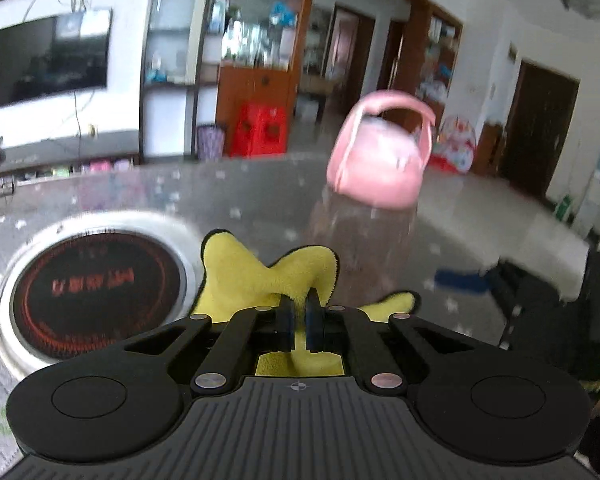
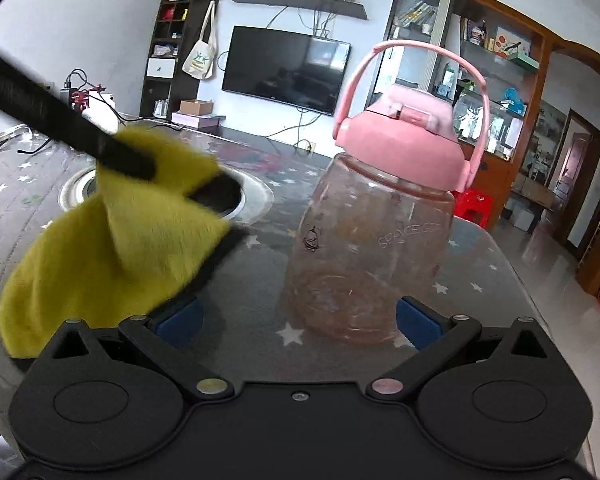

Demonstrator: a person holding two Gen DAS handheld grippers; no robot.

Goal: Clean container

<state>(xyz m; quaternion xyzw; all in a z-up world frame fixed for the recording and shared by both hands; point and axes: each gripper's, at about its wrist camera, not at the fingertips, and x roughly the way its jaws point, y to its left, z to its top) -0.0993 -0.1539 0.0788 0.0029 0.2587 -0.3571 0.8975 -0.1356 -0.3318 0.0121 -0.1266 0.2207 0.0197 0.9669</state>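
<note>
Standing upright on the star-patterned table (image 2: 80,184), near its right edge: the clear bottle (image 2: 364,256) with pink lid (image 2: 400,152) and carry handle (image 2: 428,50) raised, lid closed. Showing a brownish haze over the lower wall and base in the right wrist view, so looking not yet clean there, though tint or dirt cannot be told apart for certain. Sitting just beyond the right gripper (image 2: 300,320), squarely between its blue pads (image 2: 180,320), which are spread wide on either side and gripping nothing, not touching the bottle.

Moving outward to the left: yellow cloth (image 1: 268,276) bunched and pinched tight in the left gripper (image 1: 300,312), jaws clamped right down on the fabric, corners flaring free. Hanging in the air left of the bottle in the right view, apart from it, not pressing on the wall. Blurring in both views, so something is swinging fast.

Farther left, sunk into the tabletop: round cooktop (image 1: 96,292) with steel rim.

Judging progress: cloth in hand, bottle ungrasped, no wiping contact at this instant; fitting either a run-up to a wipe or a pause between strokes, with the haze suggesting wiping remains
</note>
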